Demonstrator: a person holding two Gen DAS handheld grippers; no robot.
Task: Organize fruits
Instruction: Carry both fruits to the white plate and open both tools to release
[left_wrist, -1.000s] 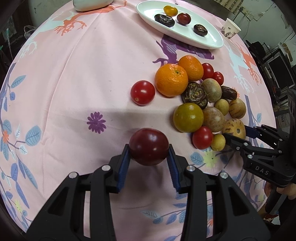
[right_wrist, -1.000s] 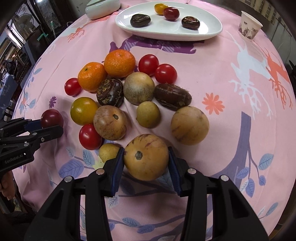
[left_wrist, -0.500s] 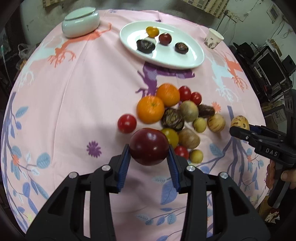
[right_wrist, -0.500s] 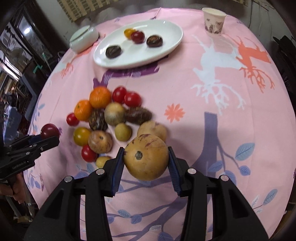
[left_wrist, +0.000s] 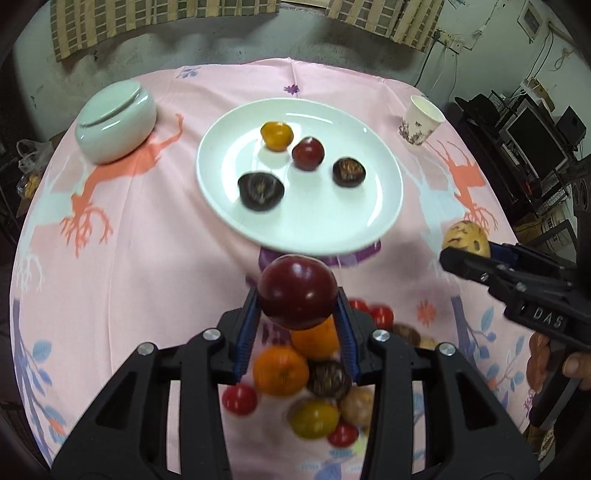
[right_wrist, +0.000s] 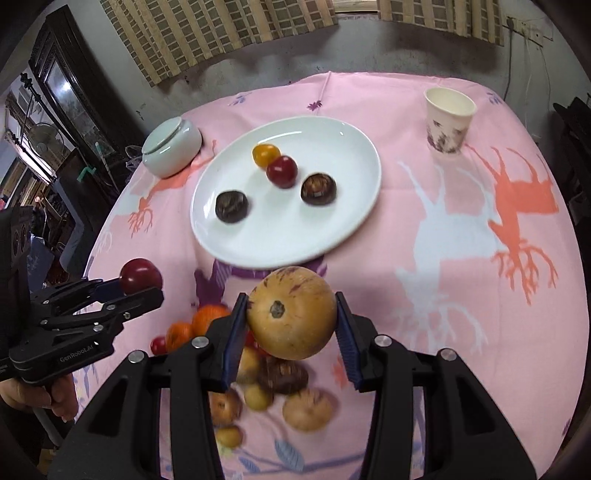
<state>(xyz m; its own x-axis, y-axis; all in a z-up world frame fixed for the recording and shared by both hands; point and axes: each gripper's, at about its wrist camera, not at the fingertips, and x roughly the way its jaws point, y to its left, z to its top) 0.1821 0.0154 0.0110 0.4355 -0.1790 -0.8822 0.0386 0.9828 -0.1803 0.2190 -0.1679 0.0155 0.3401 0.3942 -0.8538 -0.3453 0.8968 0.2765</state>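
Note:
My left gripper (left_wrist: 297, 295) is shut on a dark red tomato (left_wrist: 297, 291) and holds it in the air, near the front rim of the white plate (left_wrist: 317, 225). My right gripper (right_wrist: 291, 314) is shut on a tan, purple-streaked melon (right_wrist: 291, 312), also lifted near the plate (right_wrist: 295, 240). Each gripper shows in the other's view: the right gripper (left_wrist: 466, 248) at the right edge, the left gripper (right_wrist: 142, 283) at the left. On the plate lie a yellow tomato (left_wrist: 276, 136), a red tomato (left_wrist: 308, 153) and two dark fruits. The fruit pile (left_wrist: 314, 387) lies below, blurred.
A pale green lidded bowl (left_wrist: 116, 122) stands left of the plate and a paper cup (left_wrist: 421, 123) to its right. The pink patterned cloth (left_wrist: 147, 258) covers the round table. Shelves and equipment crowd the room beyond the table's right edge.
Both grippers have risen with their fruit and moved away from the pile toward the plate, which now sits larger and central in both views. The pile has dropped beneath the fingers.

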